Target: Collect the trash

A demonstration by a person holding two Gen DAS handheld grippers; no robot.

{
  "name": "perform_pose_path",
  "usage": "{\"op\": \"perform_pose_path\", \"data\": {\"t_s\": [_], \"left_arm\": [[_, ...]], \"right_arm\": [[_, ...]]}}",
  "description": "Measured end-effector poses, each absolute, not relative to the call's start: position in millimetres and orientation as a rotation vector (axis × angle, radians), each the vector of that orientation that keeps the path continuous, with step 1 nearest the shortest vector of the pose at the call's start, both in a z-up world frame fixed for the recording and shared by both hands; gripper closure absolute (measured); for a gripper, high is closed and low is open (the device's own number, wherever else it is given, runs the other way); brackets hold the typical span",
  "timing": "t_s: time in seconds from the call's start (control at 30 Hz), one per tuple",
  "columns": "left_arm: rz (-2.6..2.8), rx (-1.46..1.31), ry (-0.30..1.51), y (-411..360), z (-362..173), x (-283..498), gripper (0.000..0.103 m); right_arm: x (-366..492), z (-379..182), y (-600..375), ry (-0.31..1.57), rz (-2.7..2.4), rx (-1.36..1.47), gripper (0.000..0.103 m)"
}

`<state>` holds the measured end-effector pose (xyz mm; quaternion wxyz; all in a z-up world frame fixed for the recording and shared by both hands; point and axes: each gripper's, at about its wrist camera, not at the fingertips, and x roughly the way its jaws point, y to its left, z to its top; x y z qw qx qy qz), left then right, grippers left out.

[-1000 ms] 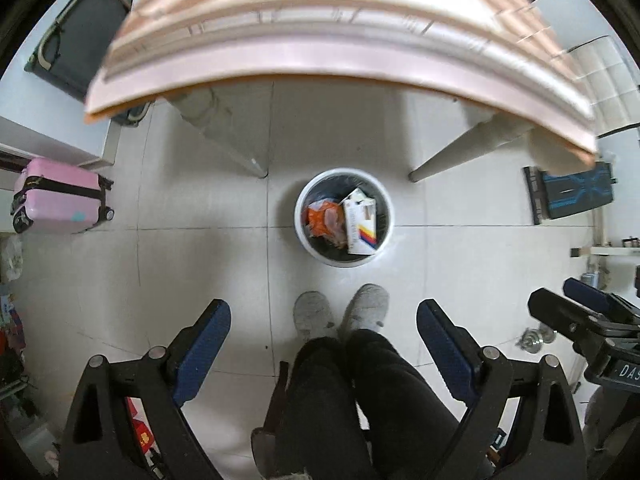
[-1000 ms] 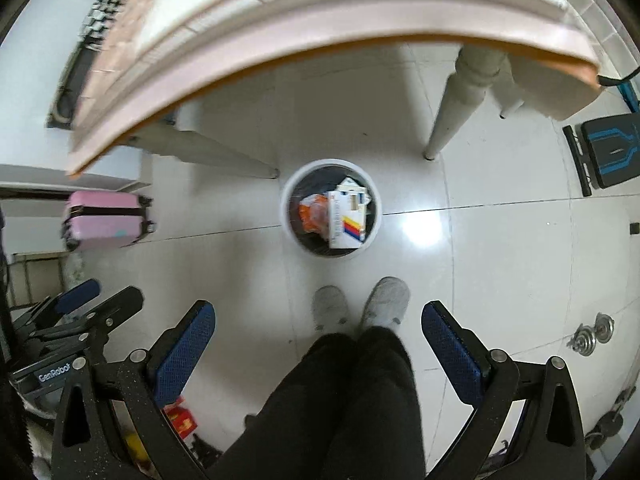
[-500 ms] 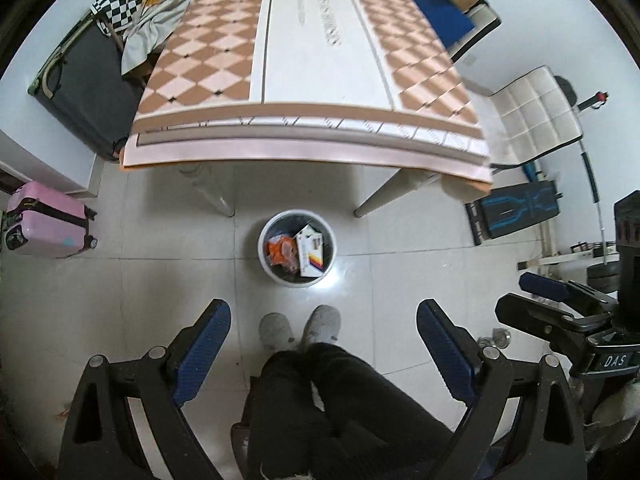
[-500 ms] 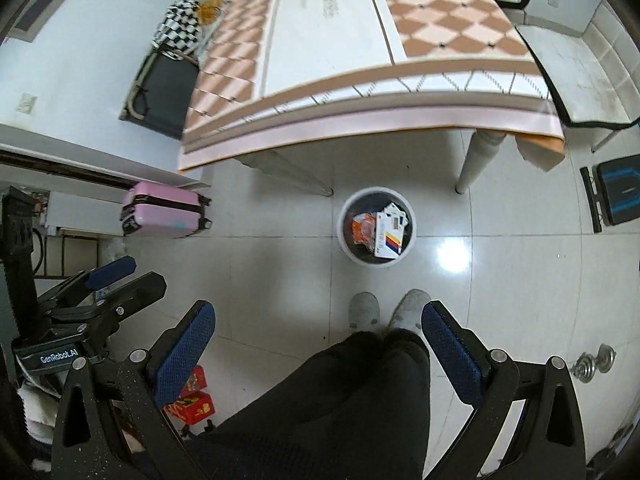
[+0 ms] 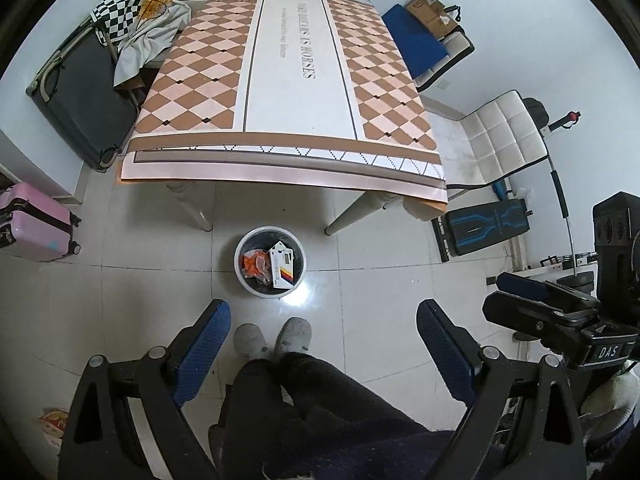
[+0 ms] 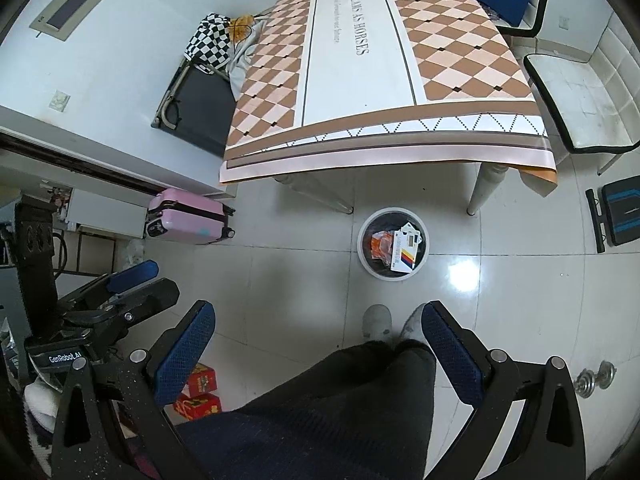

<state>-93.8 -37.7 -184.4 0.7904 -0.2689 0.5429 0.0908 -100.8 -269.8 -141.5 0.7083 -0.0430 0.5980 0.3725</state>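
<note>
Left wrist view: the left gripper (image 5: 322, 354) has risen well above the floor, jaws wide and empty.
The white bin (image 5: 270, 265), which filled the centre a second ago, now sits small beneath the near edge of the table (image 5: 288, 80); the orange wrapper (image 5: 256, 264) and the white carton (image 5: 283, 265) lie inside it, touching. The tabletop in front of the bottles at its far end appears bare, suggesting the collection is near its end.

Right wrist view: the right gripper (image 6: 318, 354) has lifted likewise, jaws wide with nothing between them.
The bin (image 6: 393, 249) stands on the tiles just ahead of the person's slippers (image 6: 378, 322), the carton (image 6: 404, 249) leaning over the wrapper (image 6: 380, 245). Two red boxes (image 6: 200, 392) remain on the floor beside the left gripper (image 6: 120, 284); whether they count as trash cannot be told.
</note>
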Motion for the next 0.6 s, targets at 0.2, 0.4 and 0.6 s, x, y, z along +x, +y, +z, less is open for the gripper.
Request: {"op": "perform_pose_path", "data": {"t_s": [0.2,0.4,0.6], "left_arm": [[0.194,-0.568,1.145,-41.4,-174.8,-98.0,0.008],[0.190,-0.569,1.124,-41.6,-170.6,-100.0,0.000],[0.182,-0.570,1.119,-41.2,-168.6,-99.2,0.000]], "right_arm": [[-105.1,-139.1,-270.4,1.334,0.846,-0.090,0.000],[-107.3,-140.5,-271.7,1.345,0.849,-0.076,0.000],[-106.2,-137.0,-273.1,1.334,0.845,-0.082,0.000]]}}
